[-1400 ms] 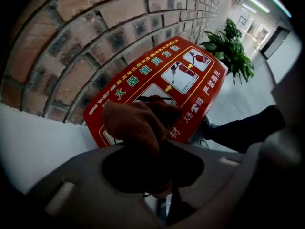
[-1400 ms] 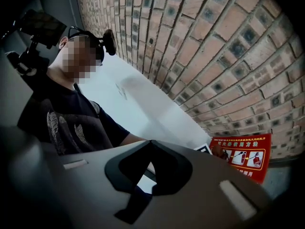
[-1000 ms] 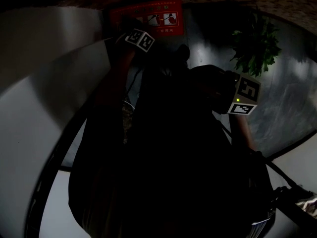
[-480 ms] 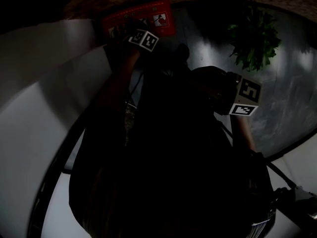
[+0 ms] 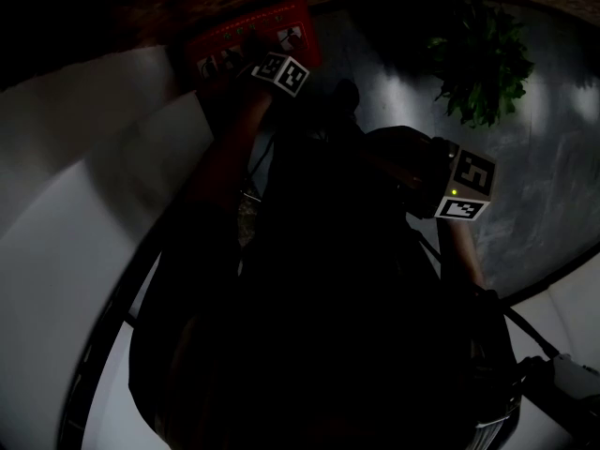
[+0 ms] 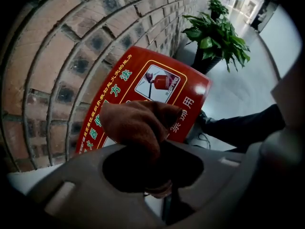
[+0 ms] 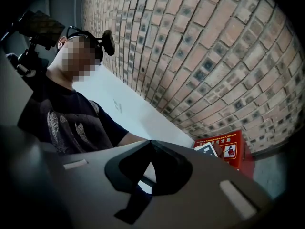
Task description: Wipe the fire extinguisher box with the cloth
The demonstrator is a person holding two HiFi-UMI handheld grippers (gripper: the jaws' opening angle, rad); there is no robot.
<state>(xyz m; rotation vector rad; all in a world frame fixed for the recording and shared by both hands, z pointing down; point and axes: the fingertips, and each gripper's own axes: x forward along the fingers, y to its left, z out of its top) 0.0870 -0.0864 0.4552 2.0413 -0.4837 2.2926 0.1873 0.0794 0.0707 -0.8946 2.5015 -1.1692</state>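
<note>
Sliding rightward now: against the earlier head view, the left gripper's marker cube [image 5: 281, 71] is sitting over the right part of the red panel, where before it was hanging under its middle. The right gripper's cube [image 5: 466, 190] is hardly shifting at all.

The left gripper [image 6: 153, 173] is clamping a bunched brown cloth [image 6: 138, 123], and the wad is pushing out ahead of the jaws onto the face of the fire extinguisher box [image 6: 190, 92]. That box is standing at the foot of the brick wall [image 6: 57, 46], with a potted plant [image 6: 217, 37] further along the floor. The right gripper [image 7: 147, 175] is carrying nothing, its jaws drawn together, and it is hanging back well apart from the box [image 7: 228, 149], which is showing small and low in its view.

What the coming stroke turns on, as I am judging it: the box is lying dead ahead of the left gripper, and the cloth is covering the lower middle of the panel. The panel's long side is running from lower left up to upper right in the left gripper view. The pictogram end is lying beyond the cloth, up and right. So the left gripper is the near one, and a stroke along that axis is looking like the natural call.
</note>
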